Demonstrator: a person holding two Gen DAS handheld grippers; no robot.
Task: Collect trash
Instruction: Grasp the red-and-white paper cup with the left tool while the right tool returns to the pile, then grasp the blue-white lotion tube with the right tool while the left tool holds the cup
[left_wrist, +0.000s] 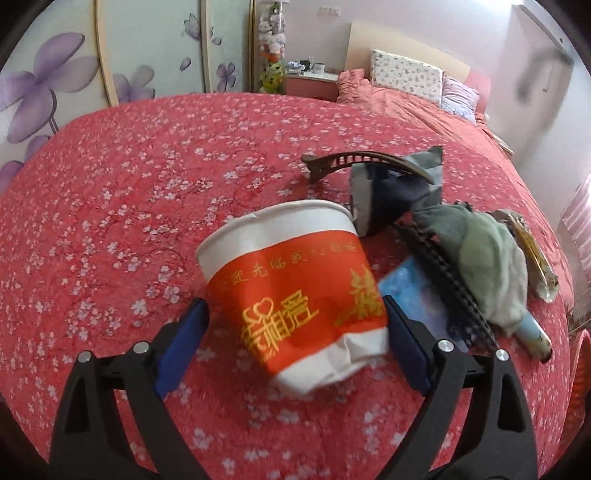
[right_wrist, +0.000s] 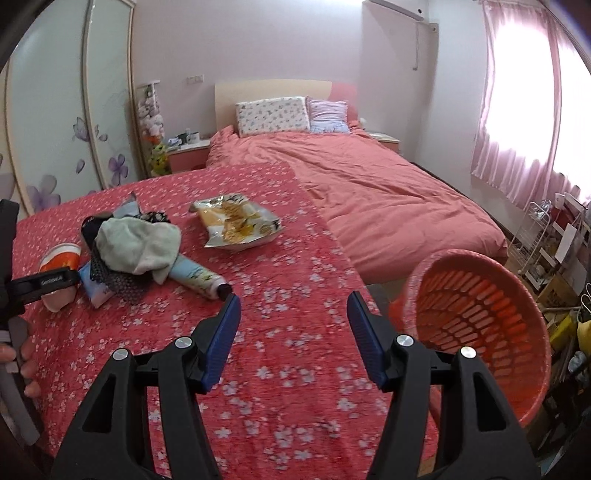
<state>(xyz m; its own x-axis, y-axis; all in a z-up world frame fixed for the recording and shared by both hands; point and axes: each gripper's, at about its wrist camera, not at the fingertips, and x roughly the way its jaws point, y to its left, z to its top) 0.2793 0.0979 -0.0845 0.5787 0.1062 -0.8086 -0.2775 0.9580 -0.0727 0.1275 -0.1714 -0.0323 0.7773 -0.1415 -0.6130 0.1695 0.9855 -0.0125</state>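
The paper cup (left_wrist: 291, 295) is lying tipped on the flowered red bed cover (left_wrist: 129, 221), its rim pointing up and away toward the head of the bed and its crumpled white base toward the left tool (left_wrist: 295, 332). The left tool is standing wide, one blue pad at each side of the cup's lower half; the right pad looks to be touching the cup wall, the left pad is just clear, so nothing is gripped yet. The cup's long axis is running roughly along the tool's pointing line, so closing would squeeze it across its width. The right tool (right_wrist: 291, 332) is hanging wide and empty near the cover's right edge, next to the orange basket (right_wrist: 476, 325), well apart from the cup. The left one is plainly nearer.
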